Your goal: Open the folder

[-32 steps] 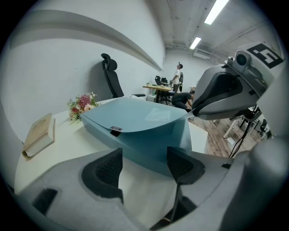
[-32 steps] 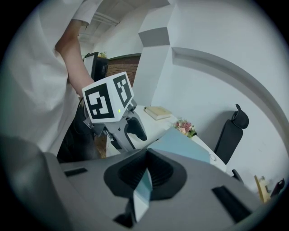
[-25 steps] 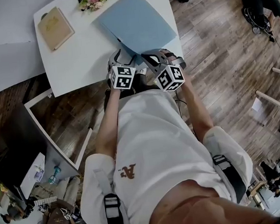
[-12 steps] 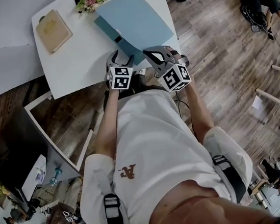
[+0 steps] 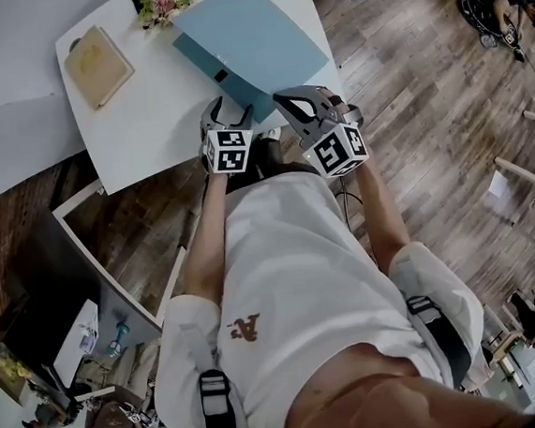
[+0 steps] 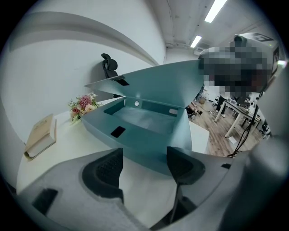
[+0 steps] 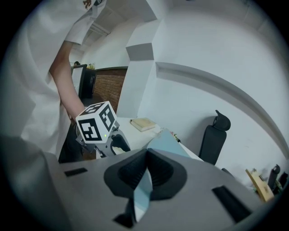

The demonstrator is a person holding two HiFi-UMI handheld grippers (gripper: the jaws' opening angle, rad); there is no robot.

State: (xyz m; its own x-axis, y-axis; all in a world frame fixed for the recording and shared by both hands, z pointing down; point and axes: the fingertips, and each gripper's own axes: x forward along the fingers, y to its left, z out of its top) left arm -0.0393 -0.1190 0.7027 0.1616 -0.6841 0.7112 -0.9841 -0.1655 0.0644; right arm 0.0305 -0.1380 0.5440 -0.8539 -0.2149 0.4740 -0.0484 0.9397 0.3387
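Right tool (image 7: 145,173) is clamped shut on the edge of the folder cover (image 5: 255,35), which is partly raised. Left tool (image 6: 144,162) is wide open and empty, just short of the folder base (image 6: 135,124) on the worktop (image 5: 145,112). Suggest swinging the cover along its hinge arc and pinning the base with the left if it slides.

Head camera looks steeply down, worktop (image 5: 145,117) at twelve o'clock; gripper cameras peer closely along their fingers (image 6: 185,164), sharing the folder (image 5: 251,41).
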